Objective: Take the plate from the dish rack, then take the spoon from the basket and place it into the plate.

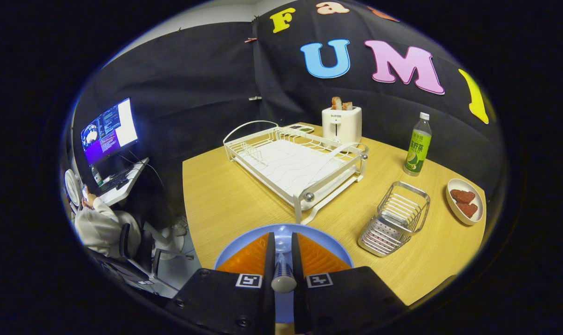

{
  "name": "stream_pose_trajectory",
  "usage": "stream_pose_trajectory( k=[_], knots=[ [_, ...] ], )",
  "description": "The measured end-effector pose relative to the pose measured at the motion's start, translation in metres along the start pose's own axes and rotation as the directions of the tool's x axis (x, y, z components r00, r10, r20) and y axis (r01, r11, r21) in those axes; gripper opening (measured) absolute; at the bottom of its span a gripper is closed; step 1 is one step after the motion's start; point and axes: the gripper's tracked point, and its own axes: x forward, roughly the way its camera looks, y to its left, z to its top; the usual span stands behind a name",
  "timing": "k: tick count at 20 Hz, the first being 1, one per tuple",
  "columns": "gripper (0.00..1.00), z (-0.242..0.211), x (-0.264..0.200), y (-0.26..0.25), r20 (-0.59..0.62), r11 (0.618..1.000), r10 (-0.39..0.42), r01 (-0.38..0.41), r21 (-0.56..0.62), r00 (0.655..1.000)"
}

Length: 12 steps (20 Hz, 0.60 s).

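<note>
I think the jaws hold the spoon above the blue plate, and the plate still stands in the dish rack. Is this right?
Not quite. In the gripper view the blue plate lies on the table, in front of the dish rack, not in it. The jaws do hold the spoon above it.

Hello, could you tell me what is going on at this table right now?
A person is working with a handheld gripper, whose fingers are closed on the handle of a spoon. It hangs over a blue plate lying on the wooden table, just ahead of the white dish rack, which holds no dishes. The wire basket lies tipped on its side beside the rack. The spoon looks about to be set into the plate. Another person sits at a desk beyond the table.
</note>
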Motion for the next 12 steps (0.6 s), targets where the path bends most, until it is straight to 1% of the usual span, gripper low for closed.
stream_pose_trajectory(
  k=[3,6,7,9,11,12],
  knots=[
    [0.21,-0.005,0.000,-0.009,-0.019,1.000,-0.013,0.013,0.020,1.000],
    [0.23,-0.001,0.002,-0.016,-0.017,0.997,-0.037,0.038,0.064,0.999],
    [0.30,0.003,0.000,-0.016,-0.011,0.996,-0.030,0.031,0.089,0.999],
    [0.61,0.012,-0.007,-0.020,-0.005,0.991,-0.048,0.048,0.124,0.999],
    [0.92,0.026,-0.014,-0.028,0.017,0.986,-0.083,0.080,0.146,0.996],
    [0.95,0.037,-0.020,-0.034,0.038,0.983,-0.107,0.100,0.154,0.994]
  ],
)
